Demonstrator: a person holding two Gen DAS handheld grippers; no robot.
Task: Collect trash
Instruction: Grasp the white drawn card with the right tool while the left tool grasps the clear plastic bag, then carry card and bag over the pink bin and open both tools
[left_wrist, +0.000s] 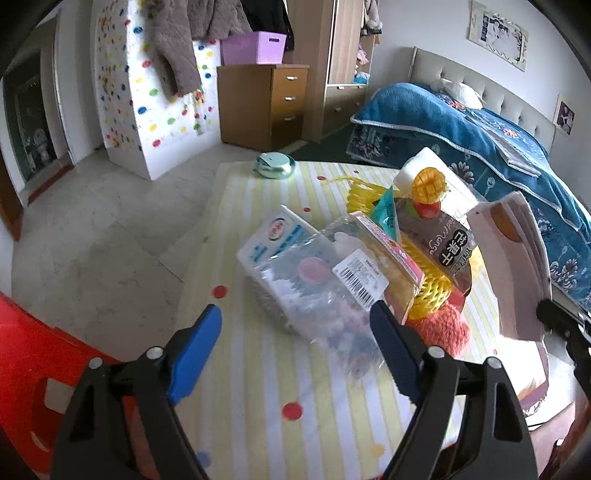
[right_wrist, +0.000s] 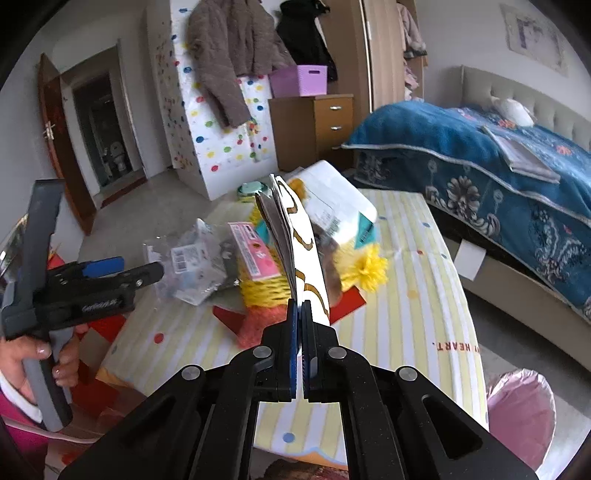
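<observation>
A heap of trash lies on the striped tablecloth (left_wrist: 258, 387): a clear plastic bag (left_wrist: 295, 280), a pink-edged packet (left_wrist: 388, 251), yellow foam netting (left_wrist: 432, 291), an orange net (left_wrist: 443, 328) and a dried-mango pouch (left_wrist: 436, 229). My left gripper (left_wrist: 295, 325) is open, and its blue pads stand either side of the clear bag's near end without pressing it. My right gripper (right_wrist: 300, 306) is shut on a flat, folded white-and-pink wrapper (right_wrist: 295, 240), which it holds upright above the table. The same wrapper (left_wrist: 513, 258) shows at the right of the left wrist view.
A pink bag-lined bin (right_wrist: 517, 406) sits low on the right beside the table. The blue-covered bed (right_wrist: 498, 166) lies beyond it. A red stool (left_wrist: 29, 350) is at the left, and a teal tin (left_wrist: 275, 166) at the table's far end. A hand (right_wrist: 37, 354) holds the left gripper.
</observation>
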